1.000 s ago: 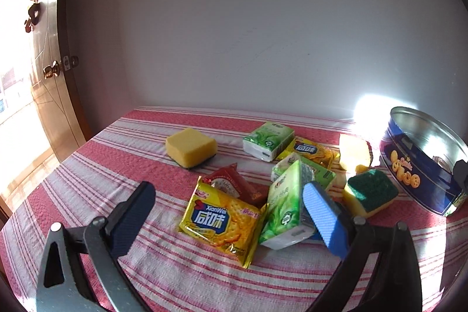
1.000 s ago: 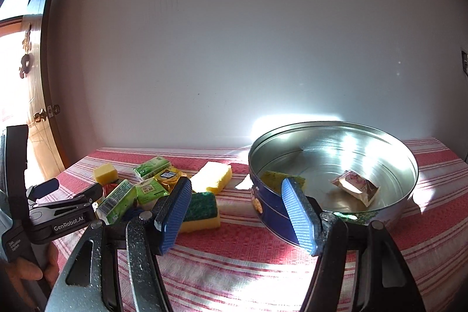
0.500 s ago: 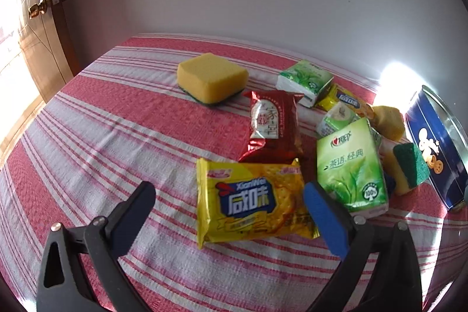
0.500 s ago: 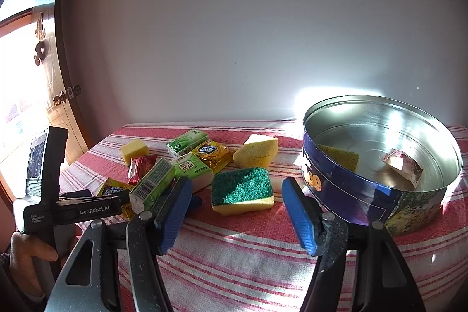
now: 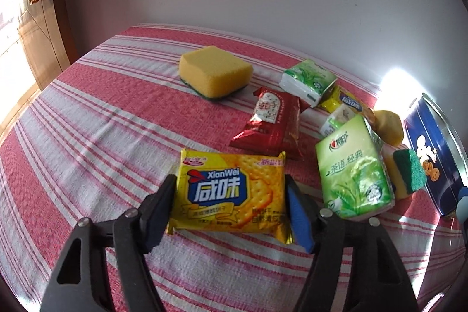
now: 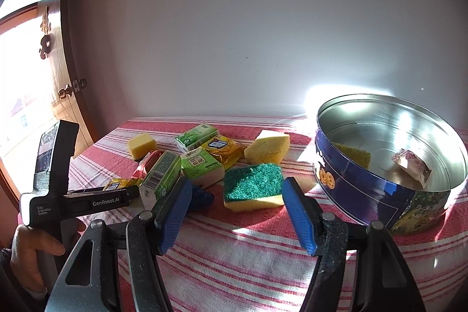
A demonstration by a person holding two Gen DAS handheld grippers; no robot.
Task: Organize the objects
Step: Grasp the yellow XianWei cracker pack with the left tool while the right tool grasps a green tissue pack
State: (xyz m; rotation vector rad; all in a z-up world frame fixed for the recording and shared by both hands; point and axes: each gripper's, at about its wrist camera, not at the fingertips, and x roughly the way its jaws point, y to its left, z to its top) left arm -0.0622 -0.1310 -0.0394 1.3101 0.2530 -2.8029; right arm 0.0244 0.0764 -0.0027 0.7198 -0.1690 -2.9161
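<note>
Picking up the yellow cracker packet (image 5: 232,193) from the striped bench (image 5: 102,136): left tongs (image 5: 231,208) just closing, pads flanking and apparently pressing its two side edges. Right tongs (image 6: 237,212) half open, empty, hovering short of the green-topped sponge (image 6: 253,189). Next, probably lifting the packet and carrying it right, over the clutter, into the blue tin (image 6: 365,195), without crushing

The table (image 5: 87,113) carries sponges (image 5: 215,72), snack packets (image 5: 231,192) and tissue packs (image 5: 354,183); a tin (image 6: 365,195) at three o'clock.
</note>
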